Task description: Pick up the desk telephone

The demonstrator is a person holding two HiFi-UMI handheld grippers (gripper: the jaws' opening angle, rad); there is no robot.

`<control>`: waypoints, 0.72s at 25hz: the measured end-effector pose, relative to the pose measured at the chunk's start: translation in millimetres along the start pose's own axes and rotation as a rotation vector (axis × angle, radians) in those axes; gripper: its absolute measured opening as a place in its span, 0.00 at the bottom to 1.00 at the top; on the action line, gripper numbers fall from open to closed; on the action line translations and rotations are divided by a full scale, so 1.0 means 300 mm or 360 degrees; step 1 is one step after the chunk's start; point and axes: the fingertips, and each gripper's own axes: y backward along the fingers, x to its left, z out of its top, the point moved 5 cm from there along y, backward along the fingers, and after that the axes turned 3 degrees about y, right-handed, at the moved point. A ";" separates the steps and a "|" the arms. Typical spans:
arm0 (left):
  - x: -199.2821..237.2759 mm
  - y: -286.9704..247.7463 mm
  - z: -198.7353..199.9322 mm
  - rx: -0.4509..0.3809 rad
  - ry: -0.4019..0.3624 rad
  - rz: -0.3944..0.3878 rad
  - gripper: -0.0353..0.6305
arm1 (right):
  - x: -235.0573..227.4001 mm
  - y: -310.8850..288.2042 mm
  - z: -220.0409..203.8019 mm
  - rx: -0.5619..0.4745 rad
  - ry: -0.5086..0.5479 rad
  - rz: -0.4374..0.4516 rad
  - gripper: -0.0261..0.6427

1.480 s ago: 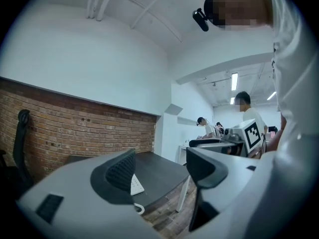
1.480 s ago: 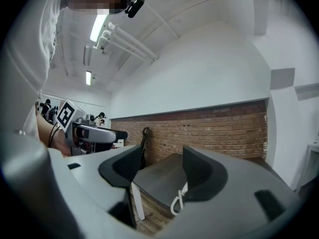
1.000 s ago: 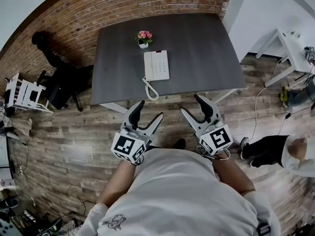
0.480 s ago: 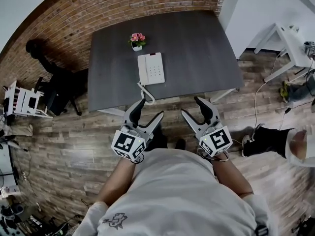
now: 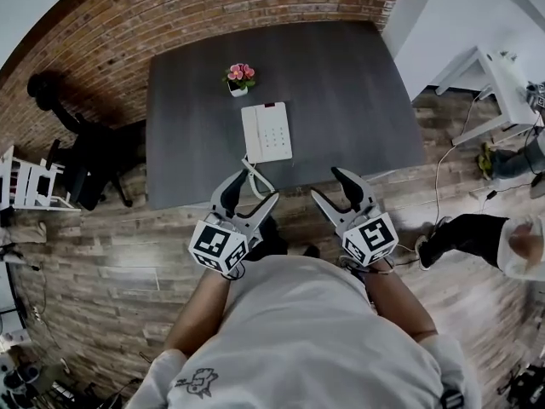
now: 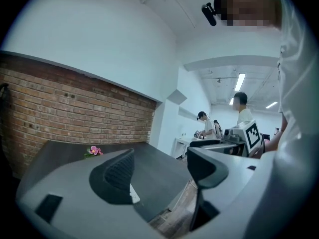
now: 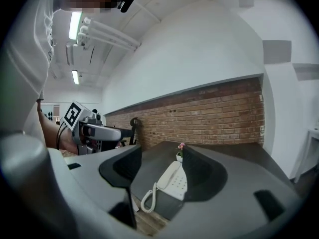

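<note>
- Telephone (image 5: 266, 132), white with a keypad, lay flat on the dark grey desk (image 5: 358, 83). It sat close to the near edge and left of the middle, with its long side running from the near edge toward the far one.
- Its coiled cord (image 5: 255, 175) looped off the phone's near left corner and reached the desk's near edge.
- A small white pot of pink flowers (image 5: 240, 78) stood beyond the phone's far end, a little to the left and apart from it.
- The left tool (image 5: 253, 192) hung at the near edge, close to the cord's loop, with its jaws wide apart and empty. Through the gap, its own view showed only desk top and a sliver of the white phone.
- The right tool (image 5: 325, 182) was held beside it, just off the near edge and to the right of the phone, its jaws just as wide and empty. Its own view framed the phone and cord between them, farther along the desk.
- Both tools were apart from the phone's body.
- A person in a pale shirt (image 5: 315, 339) held them, standing at the near edge on a plank floor (image 5: 111, 254).
- A brick wall (image 5: 213, 7) ran past the desk's far edge, and a black chair (image 5: 85, 156) stood off its left edge.
- A white side table (image 5: 502, 75) and another person (image 5: 485, 237) were off to the right, well apart from the desk.
</note>
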 end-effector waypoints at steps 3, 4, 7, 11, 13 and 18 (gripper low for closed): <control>0.112 -0.015 0.011 0.0012 0.0037 -0.0017 0.57 | -0.017 -0.105 -0.007 0.0036 0.0003 -0.0012 0.43; 0.148 -0.018 0.015 0.0016 0.0043 -0.0025 0.57 | -0.022 -0.137 -0.013 0.0055 -0.0002 -0.0019 0.43; 0.254 -0.027 0.026 0.0029 0.0068 -0.0041 0.58 | -0.039 -0.227 -0.035 0.0116 -0.0020 -0.0046 0.42; 0.359 -0.046 0.040 0.0060 0.0091 -0.0072 0.58 | -0.063 -0.315 -0.055 0.0178 -0.0055 -0.0087 0.42; 0.394 -0.059 0.037 0.0085 0.0100 -0.0096 0.58 | -0.073 -0.340 -0.071 0.0208 -0.0068 -0.0109 0.42; 0.475 -0.088 0.002 0.0134 0.0169 -0.0122 0.58 | -0.086 -0.408 -0.123 0.0296 -0.0108 -0.0096 0.42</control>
